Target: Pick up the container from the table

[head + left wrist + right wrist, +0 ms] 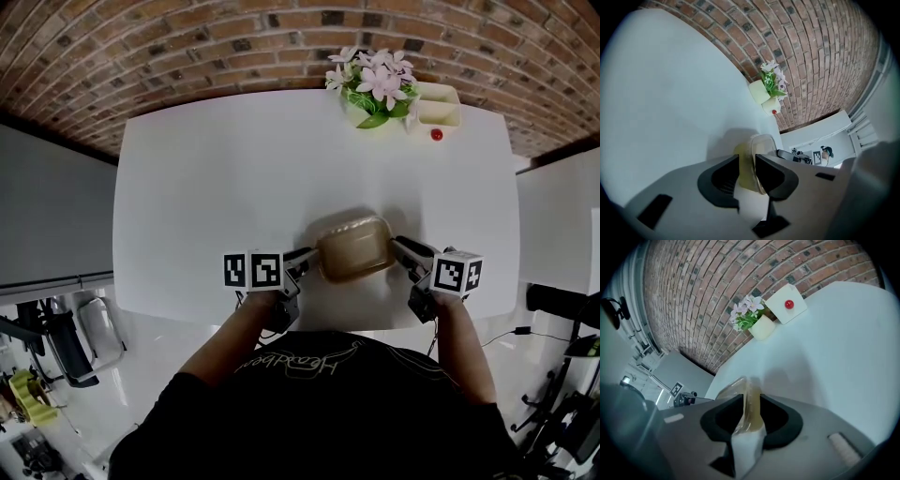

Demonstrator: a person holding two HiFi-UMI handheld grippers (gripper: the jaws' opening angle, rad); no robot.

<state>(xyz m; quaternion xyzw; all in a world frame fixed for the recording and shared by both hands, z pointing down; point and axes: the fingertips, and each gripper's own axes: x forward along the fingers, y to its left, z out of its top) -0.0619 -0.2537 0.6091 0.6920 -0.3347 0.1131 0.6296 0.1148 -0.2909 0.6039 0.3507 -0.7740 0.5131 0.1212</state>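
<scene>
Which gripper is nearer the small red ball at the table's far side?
Right. The right gripper sits at the container's right end, almost straight below the red ball in the head view; the left gripper is at the container's left end, farther across.

Tan translucent container [354, 248], white table [206, 187], red-brown brick wall [141, 47], pale pink flowers [375, 77] in a cream pot [759, 91], red ball [436, 134]

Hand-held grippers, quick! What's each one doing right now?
Left hand-held gripper: open, rim of the tan see-through plastic container between its jaws.
Right hand-held gripper: open, same rim between its jaws.
</scene>
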